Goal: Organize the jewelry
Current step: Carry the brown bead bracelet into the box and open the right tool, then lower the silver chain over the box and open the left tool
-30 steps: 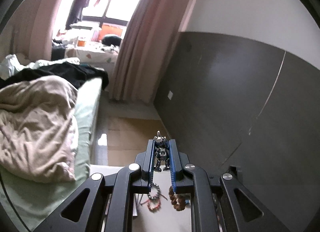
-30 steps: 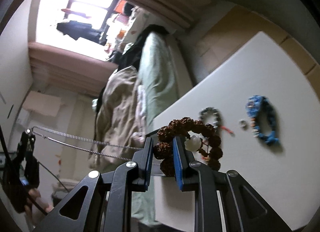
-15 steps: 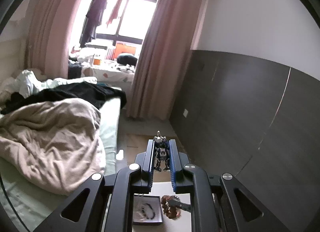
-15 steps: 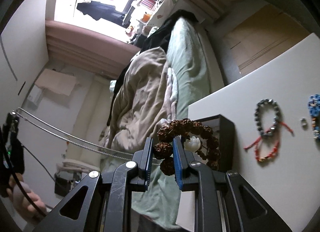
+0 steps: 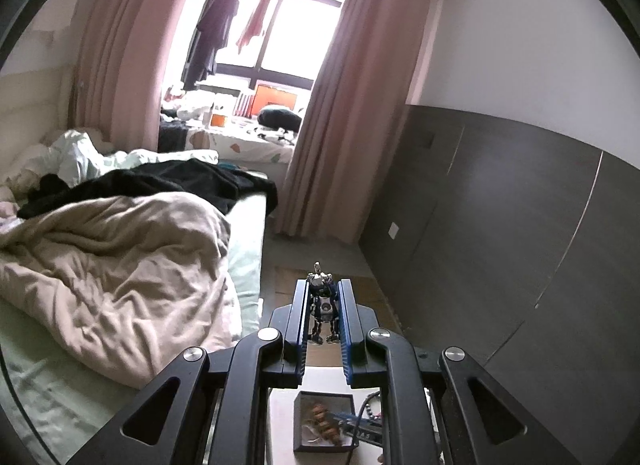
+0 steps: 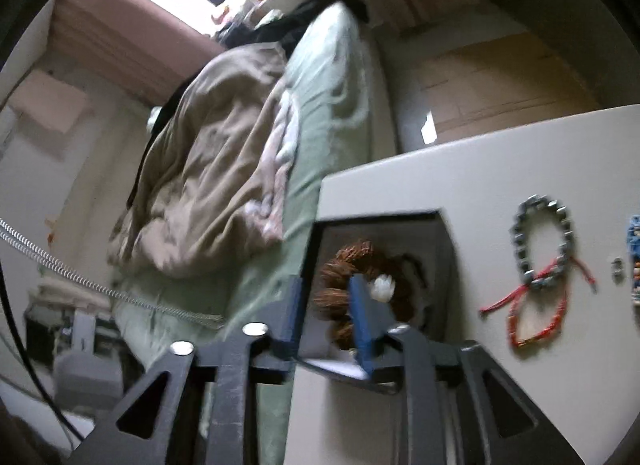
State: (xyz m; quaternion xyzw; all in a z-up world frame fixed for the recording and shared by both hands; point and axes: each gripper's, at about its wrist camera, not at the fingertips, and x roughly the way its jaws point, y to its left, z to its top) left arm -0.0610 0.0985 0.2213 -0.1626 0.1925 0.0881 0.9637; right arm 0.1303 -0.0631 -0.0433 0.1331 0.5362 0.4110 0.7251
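Observation:
My left gripper point(image 5: 323, 289) is shut on a silver and dark metal bracelet point(image 5: 322, 305) and holds it high above the white table point(image 5: 324, 375). My right gripper point(image 6: 326, 289) is shut on a brown seed-bead bracelet point(image 6: 344, 265) with a white bead and holds it inside the dark jewelry box point(image 6: 400, 221) at the table's left edge. The box also shows in the left wrist view point(image 5: 324, 425), with the brown beads and the right gripper's blue tip in it.
A grey-bead bracelet with red cord point(image 6: 542, 249) lies on the white table point(image 6: 500, 153) right of the box. A small ring point(image 6: 618, 267) and a blue bracelet point(image 6: 634, 241) lie further right. A bed with a beige duvet point(image 5: 112, 265) stands left of the table.
My right gripper has carried the brown bracelet down and left, from above the table into the box. My left gripper has tilted up and kept its hold on the metal bracelet.

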